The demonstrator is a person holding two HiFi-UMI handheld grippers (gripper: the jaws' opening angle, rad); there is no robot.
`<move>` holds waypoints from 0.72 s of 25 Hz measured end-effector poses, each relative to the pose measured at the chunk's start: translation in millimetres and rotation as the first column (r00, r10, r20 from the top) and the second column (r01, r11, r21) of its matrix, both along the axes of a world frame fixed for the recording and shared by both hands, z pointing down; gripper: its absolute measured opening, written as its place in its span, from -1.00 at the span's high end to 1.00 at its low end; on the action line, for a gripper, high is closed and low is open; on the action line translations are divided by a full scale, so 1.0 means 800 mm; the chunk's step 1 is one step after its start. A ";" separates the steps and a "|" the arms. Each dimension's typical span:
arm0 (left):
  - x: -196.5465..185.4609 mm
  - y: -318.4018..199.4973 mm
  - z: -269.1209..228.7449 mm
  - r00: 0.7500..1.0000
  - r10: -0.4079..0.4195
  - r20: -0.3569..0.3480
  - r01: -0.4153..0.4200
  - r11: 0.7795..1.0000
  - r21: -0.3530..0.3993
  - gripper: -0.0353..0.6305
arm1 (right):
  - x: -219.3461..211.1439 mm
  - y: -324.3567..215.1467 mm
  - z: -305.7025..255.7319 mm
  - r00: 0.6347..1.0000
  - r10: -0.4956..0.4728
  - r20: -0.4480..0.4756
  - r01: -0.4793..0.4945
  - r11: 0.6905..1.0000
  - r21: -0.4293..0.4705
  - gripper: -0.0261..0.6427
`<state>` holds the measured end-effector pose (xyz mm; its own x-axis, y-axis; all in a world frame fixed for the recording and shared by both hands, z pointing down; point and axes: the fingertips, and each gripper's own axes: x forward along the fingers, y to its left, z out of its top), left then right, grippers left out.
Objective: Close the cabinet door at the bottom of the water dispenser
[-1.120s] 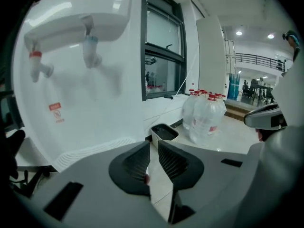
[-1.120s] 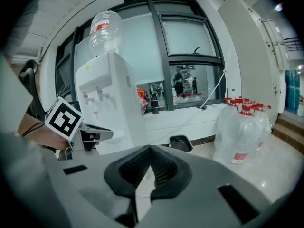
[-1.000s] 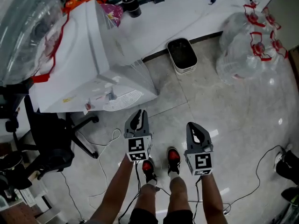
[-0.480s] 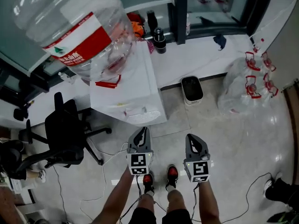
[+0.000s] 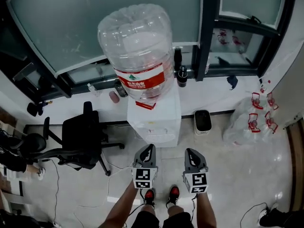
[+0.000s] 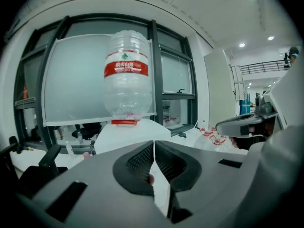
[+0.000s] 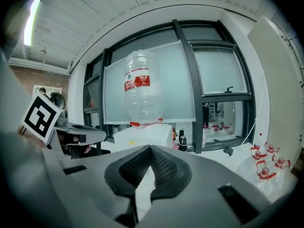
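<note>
dispenser (image 5: 154, 120): stood upright, dead ahead of both tongs. its bottom door: low on the near face, under my line; i could not see it. left tongs (image 5: 148, 149): clenched, empty. right tongs (image 5: 189, 152): clenched, empty. neither nearer.

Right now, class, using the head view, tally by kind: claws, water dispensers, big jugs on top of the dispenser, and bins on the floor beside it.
left claw, right claw: 2
water dispenser: 1
jug: 1
bin: 1
Total: 5
</note>
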<state>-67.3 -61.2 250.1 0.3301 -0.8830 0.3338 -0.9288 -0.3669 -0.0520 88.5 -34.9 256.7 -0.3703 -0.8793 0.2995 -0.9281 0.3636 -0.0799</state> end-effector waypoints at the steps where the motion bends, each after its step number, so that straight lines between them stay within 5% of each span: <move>1: -0.007 0.006 -0.014 1.000 -0.007 -0.003 0.007 1.000 0.006 0.81 | -0.005 0.003 -0.015 1.000 -0.005 0.000 0.005 1.000 0.010 0.87; 10: -0.075 0.053 -0.134 0.997 -0.078 -0.029 0.080 0.993 0.083 0.81 | -0.050 0.031 -0.130 0.998 -0.063 -0.023 0.065 0.992 0.107 0.87; 18: -0.113 0.102 -0.181 0.995 -0.093 -0.032 0.096 0.991 0.096 0.81 | -0.090 0.062 -0.179 0.996 -0.089 -0.030 0.092 0.986 0.135 0.87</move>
<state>-157.4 20.2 105.4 0.2517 -0.9385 0.2362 -0.9606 -0.2720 -0.0571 16.5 14.8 113.8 -0.4447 -0.8756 0.1885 -0.8918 0.4524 -0.0023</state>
